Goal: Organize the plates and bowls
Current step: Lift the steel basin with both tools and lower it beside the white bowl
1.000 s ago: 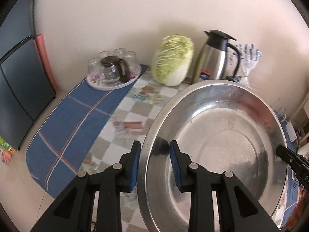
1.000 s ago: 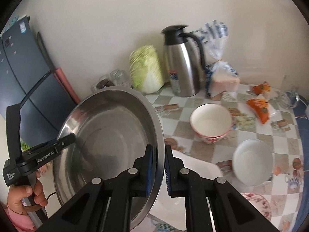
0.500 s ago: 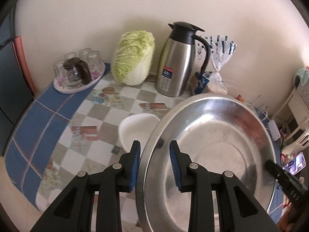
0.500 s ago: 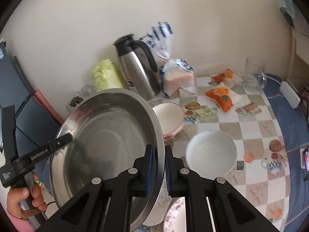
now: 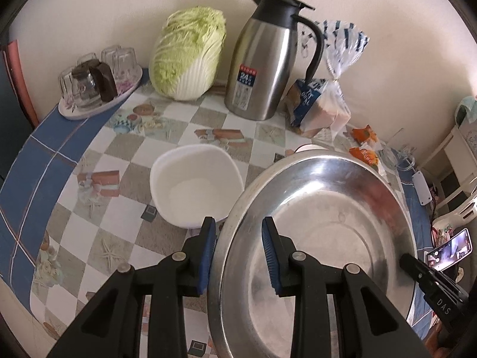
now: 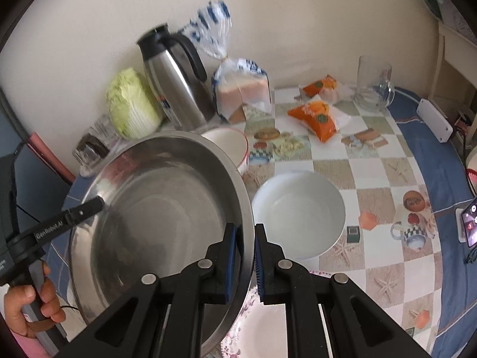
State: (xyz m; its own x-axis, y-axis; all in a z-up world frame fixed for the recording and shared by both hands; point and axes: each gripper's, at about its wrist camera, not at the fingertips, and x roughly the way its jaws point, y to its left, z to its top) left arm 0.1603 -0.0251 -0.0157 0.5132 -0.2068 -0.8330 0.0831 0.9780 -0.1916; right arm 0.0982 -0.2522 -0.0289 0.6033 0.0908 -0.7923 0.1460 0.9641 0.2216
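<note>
A large steel basin is held above the table by both grippers. My left gripper is shut on its left rim. My right gripper is shut on its right rim; the basin fills the left of that view. A white squarish bowl sits on the table to the left of the basin. A round white bowl sits to the right of it. A red-rimmed bowl stands behind the basin. A floral plate lies below my right gripper.
Against the wall stand a cabbage, a steel thermos jug, a bagged loaf and a tray of glasses. Orange snack packets and a glass mug lie at the far right. A phone sits by the table's right edge.
Both grippers have carried the basin to the right across the table. The white bowls, bread and snack packets have come into view, and the tray of glasses has slid to the left.
</note>
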